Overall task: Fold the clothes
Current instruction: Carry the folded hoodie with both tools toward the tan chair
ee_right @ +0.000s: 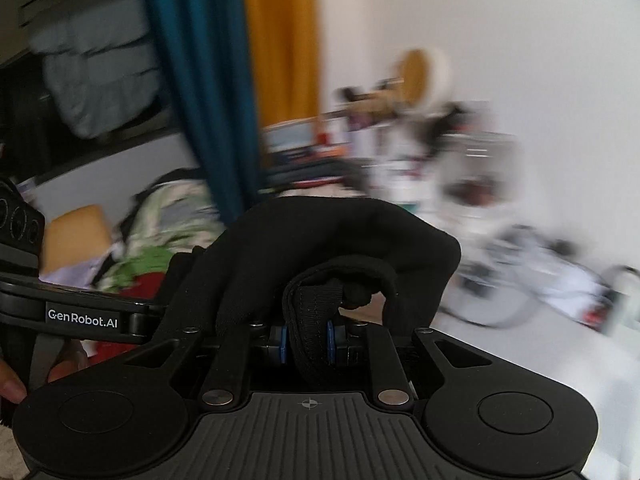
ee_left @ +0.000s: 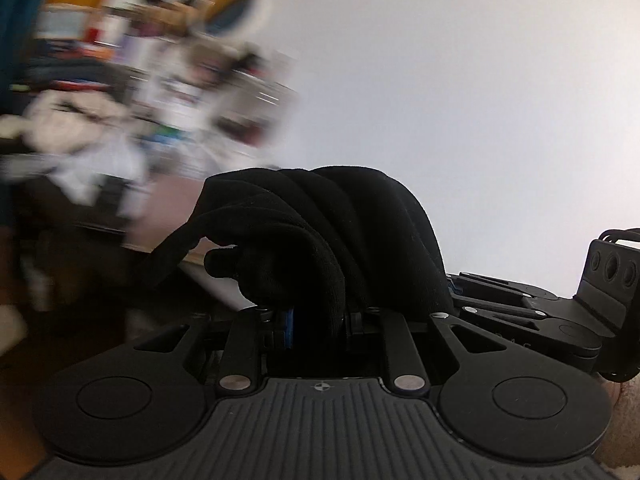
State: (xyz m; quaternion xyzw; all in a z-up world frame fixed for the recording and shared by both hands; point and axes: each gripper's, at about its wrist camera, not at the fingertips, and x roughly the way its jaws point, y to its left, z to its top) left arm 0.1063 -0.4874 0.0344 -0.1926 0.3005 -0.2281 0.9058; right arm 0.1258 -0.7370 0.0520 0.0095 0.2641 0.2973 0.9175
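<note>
Blurred shelves (ee_left: 160, 80) behind gripped black garment (ee_left: 320, 232)

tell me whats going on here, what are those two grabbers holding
A person is folding clothes with a handheld gripper in each hand. The left gripper and the right gripper are each clamped on bunched black cloth, lifted up toward a white wall. It looks like one garment, though neither view shows it whole. The background is blurred, with a clothes pile and a blue curtain behind.
</note>
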